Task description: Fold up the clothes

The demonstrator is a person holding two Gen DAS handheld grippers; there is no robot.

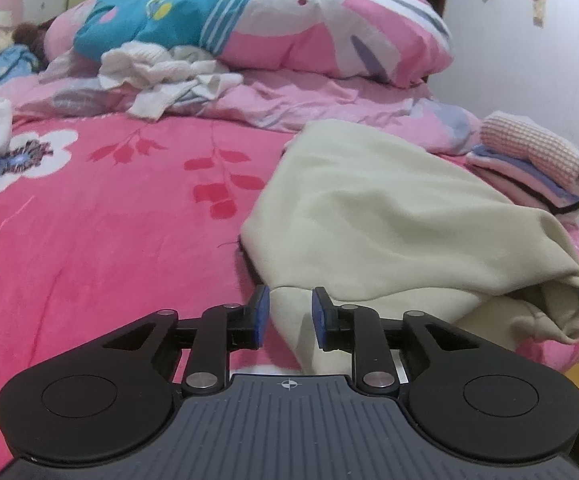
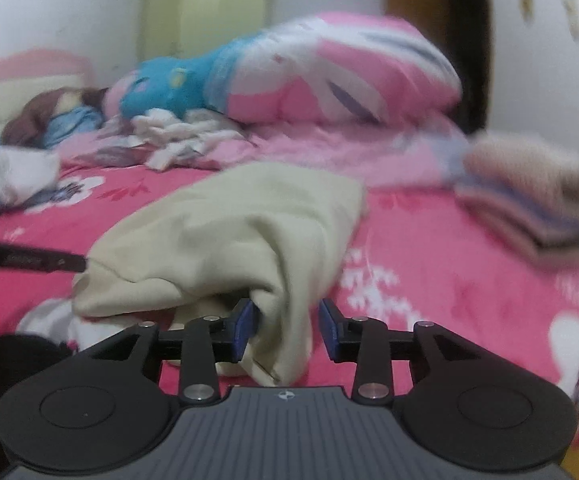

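Cloth (image 1: 389, 216), cream and half folded, lies on the pink bed (image 1: 101, 220) before us. Our left gripper (image 1: 289, 312) has its fingers parted with a cloth corner between them, pads not pressing. Our right gripper (image 2: 287, 326) stands wider, a fold hanging loose against its left pad. A folded stack (image 1: 537, 160) sits beyond.

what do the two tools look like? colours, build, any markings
Both match. Left tool and right tool: black linkage arms with silver pivot pins, blue pads on the fingers, two round black housings, and a ribbed grey centre plate bearing a small crosshair mark. No cables or sleeves visible.
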